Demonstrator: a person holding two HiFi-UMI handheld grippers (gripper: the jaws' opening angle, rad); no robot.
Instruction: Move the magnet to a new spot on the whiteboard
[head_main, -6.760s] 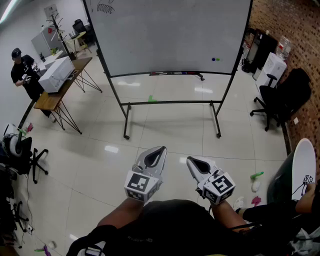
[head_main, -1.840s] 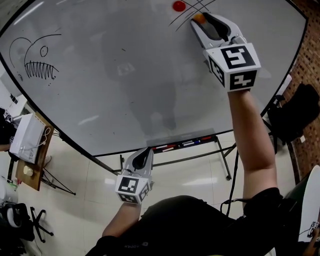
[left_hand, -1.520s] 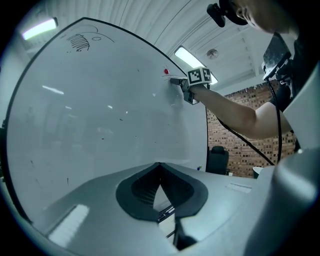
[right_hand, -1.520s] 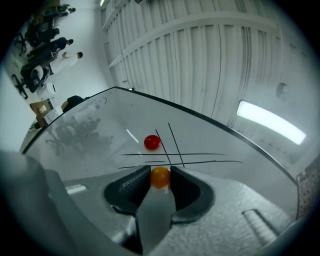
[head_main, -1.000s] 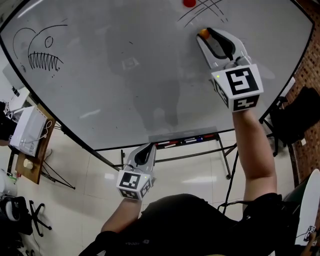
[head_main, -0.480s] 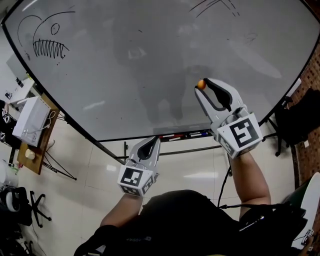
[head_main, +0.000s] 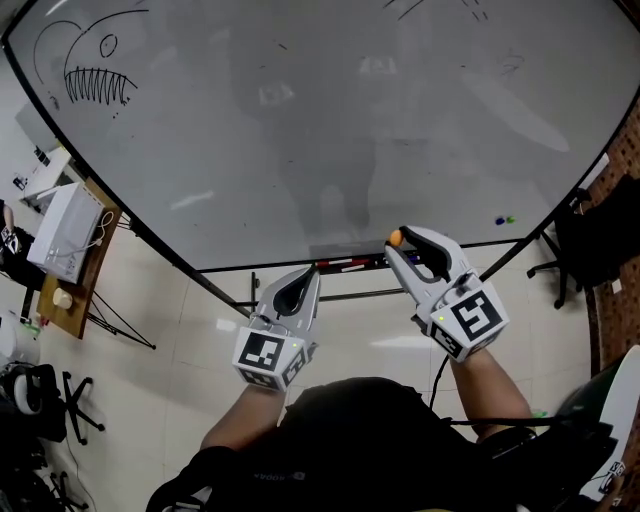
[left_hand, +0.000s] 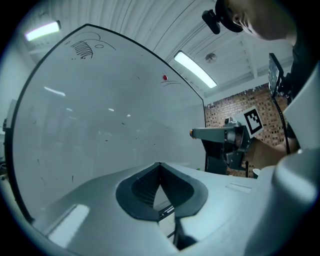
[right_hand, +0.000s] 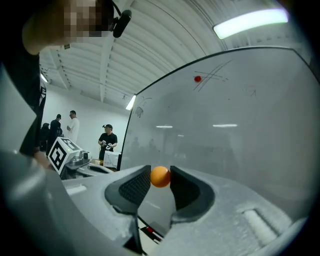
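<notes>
A: Where is the orange magnet (right_hand: 160, 176)?
B: It is pinched at the tips of the right tongs (head_main: 400, 242), low before the whiteboard (head_main: 300, 130), which lies straight ahead.
A: And the left tongs (head_main: 310, 275)?
B: Closed, empty, farther from the magnet.

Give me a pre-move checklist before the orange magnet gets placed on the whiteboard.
1. Orange magnet clamped between the right gripper jaws: ok.
2. Magnet touching the whiteboard: cannot tell.
3. Bare board ahead of the right gripper: ok.
4. Red magnet high on the board, well away: ok.
5. Left gripper shut, empty, apart from the right one: ok.
6. Clearance from the pen tray at the board's lower edge: cannot tell.
</notes>
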